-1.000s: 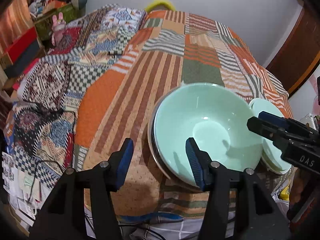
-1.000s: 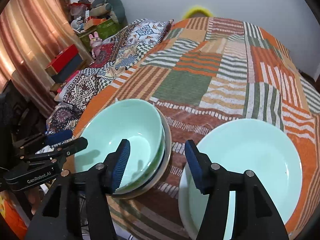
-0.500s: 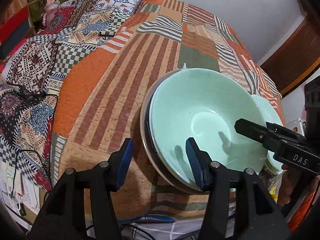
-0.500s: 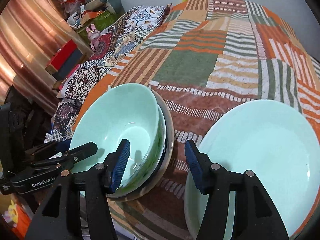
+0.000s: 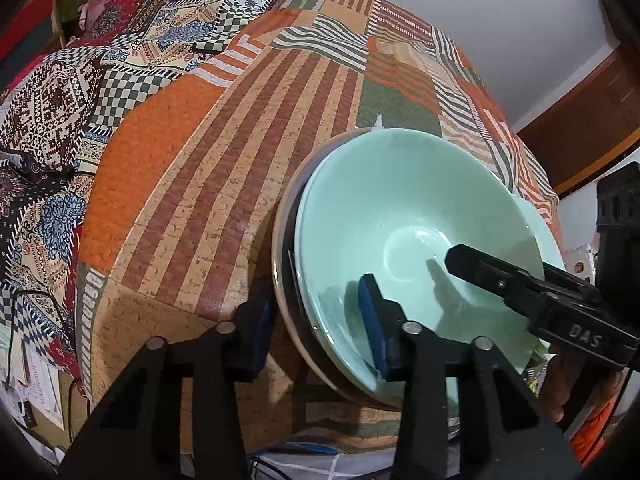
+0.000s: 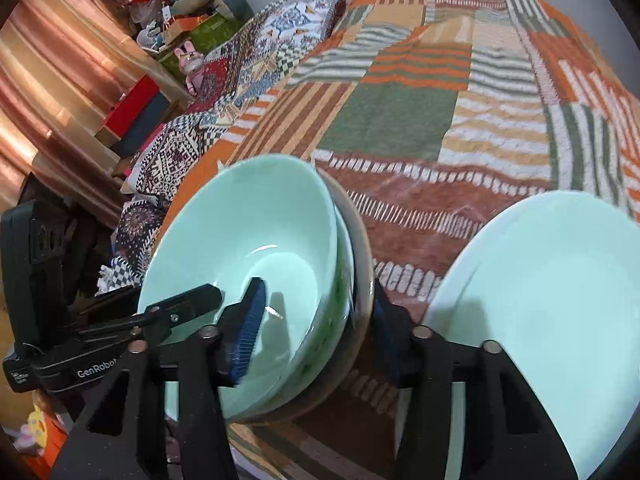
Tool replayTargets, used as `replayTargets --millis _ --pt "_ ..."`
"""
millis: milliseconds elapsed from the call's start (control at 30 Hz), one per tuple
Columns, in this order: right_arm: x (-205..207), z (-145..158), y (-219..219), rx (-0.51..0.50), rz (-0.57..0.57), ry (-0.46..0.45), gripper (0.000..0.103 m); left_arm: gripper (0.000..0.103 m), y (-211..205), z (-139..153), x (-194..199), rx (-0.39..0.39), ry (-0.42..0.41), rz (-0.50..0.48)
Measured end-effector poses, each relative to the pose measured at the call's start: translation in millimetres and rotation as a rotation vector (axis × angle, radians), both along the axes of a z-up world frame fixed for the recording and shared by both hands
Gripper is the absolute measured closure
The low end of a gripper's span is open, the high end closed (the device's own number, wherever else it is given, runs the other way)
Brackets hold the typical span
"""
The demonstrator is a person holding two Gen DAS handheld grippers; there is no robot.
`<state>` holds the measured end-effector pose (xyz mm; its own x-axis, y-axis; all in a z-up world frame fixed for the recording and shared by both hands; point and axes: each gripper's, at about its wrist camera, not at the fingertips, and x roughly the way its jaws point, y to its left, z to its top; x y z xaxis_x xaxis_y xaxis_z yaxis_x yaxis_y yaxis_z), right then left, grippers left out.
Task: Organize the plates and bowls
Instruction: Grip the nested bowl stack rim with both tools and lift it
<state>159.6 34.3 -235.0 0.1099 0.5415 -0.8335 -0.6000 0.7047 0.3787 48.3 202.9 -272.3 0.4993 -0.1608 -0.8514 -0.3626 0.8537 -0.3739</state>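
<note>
Left wrist view: left claw [image 5: 318,312] spread open, straddling the near rim of the mint-green bowl [image 5: 404,216]; one blue pad inside, one outside
Bowl's place: nested on a stack of dishes [image 5: 285,248] near the edge of the table with patchwork cloth [image 5: 224,168]
Right wrist view: right claw [image 6: 316,320] spread open across the same stack's rim, left pad inside the bowl [image 6: 256,248]
Plate: pale green plate [image 6: 552,304] just beside the stack, on the right
</note>
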Motion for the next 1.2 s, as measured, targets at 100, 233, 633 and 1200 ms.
replayTargets --millis 100,233,633,1200 --pt "0.1 0.4 -0.4 0.003 -0.004 -0.002 0.061 0.068 -2.5 1.0 0.2 0.005 -0.003 -0.002" --pt "-0.8 1.1 0.0 -0.007 -0.005 -0.005 0.062 0.068 -3.7 1.8 0.7 0.013 0.001 0.005" --pt "1.1 1.5 -5.4 -0.004 -0.046 0.023 0.066 0.07 -11.4 9.6 1.1 0.061 0.027 0.036" --pt "-8.2 26.4 -19.1 0.008 -0.084 -0.02 0.068 0.07 -27.8 45.6 -7.5 0.106 -0.022 0.031"
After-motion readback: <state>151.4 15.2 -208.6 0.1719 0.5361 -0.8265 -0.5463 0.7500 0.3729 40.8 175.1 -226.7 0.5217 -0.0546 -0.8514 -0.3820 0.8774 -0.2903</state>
